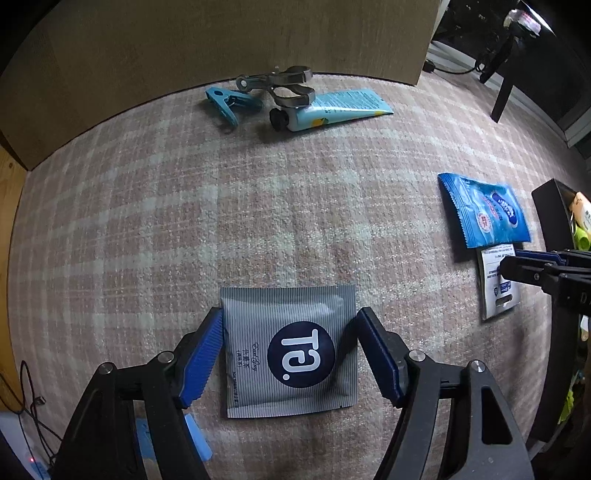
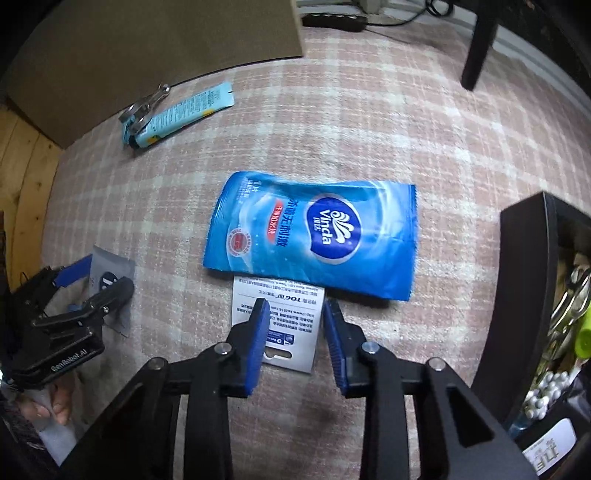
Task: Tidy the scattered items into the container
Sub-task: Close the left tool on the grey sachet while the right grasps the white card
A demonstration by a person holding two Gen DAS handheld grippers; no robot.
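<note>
A grey striped tea sachet (image 1: 290, 350) lies flat on the pink checked carpet. My left gripper (image 1: 290, 321) is open, its blue pads on either side of the sachet. My right gripper (image 2: 295, 306) is open over a white printed card (image 2: 277, 325), whose far end is tucked under a blue Vinda wipes pack (image 2: 314, 236). The black container (image 2: 517, 295) stands at the right with several items inside. A light blue tube (image 1: 340, 109), a metal clamp (image 1: 284, 83) and a blue clip (image 1: 231, 101) lie at the far side by a brown panel.
A brown board (image 1: 221, 44) rises behind the far items. A dark furniture leg (image 2: 478, 44) and a power strip (image 2: 332, 20) are at the back right. Wooden floor (image 2: 26, 166) borders the carpet on the left. Cables (image 1: 33, 402) lie near left.
</note>
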